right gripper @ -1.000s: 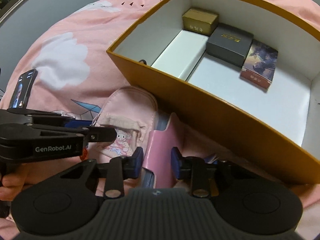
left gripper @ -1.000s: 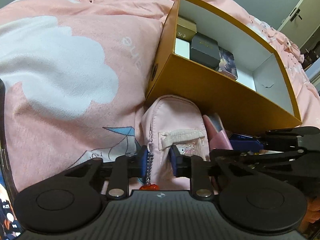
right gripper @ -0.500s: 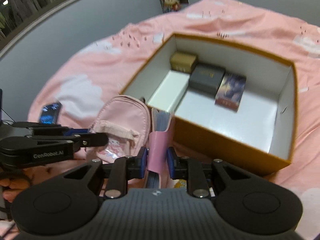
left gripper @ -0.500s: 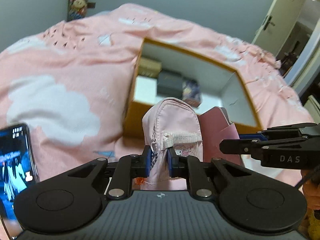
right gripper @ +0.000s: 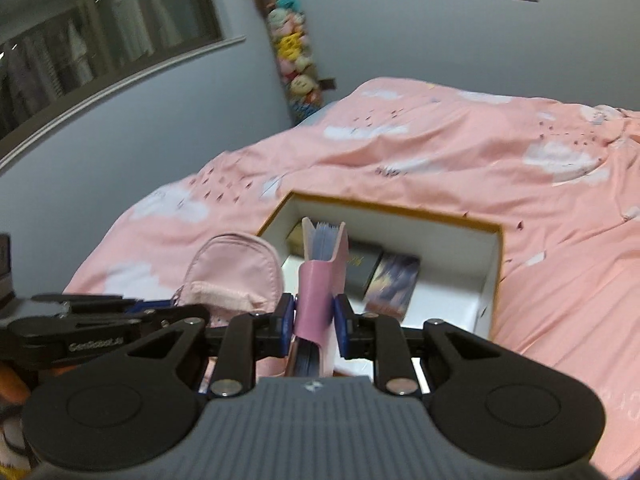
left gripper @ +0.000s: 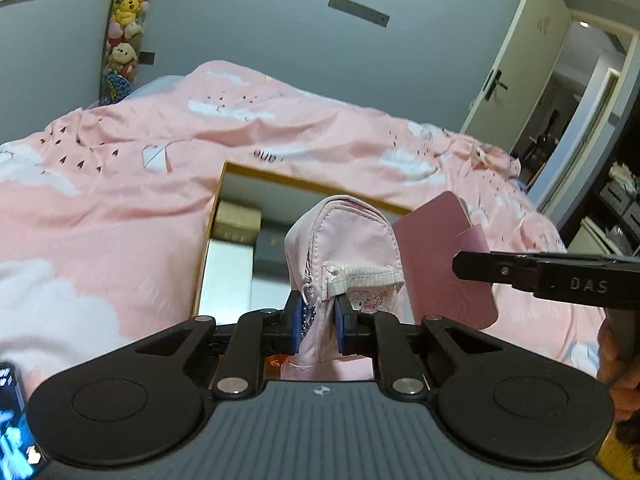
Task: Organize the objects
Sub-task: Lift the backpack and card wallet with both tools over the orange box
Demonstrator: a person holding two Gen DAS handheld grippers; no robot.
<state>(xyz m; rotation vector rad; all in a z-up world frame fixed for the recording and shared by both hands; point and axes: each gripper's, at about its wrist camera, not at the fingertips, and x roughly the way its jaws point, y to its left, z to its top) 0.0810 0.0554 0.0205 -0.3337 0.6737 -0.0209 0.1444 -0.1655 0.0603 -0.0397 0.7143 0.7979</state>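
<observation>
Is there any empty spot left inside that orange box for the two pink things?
Yes: the box has bare white floor on its right side, between the picture-covered packet and the right wall. The left end is crowded with a gold carton and a dark case.

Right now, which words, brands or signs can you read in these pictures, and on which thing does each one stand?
"DAS": on the side of the right tongs.
"GenRobot.AI": on the side of the left tongs, blurred but readable.
Lettering on the pink bedcover: upside down, partly readable only.
Gold print on the dark box: too blurred.
Phone screen: too blurred.
</observation>
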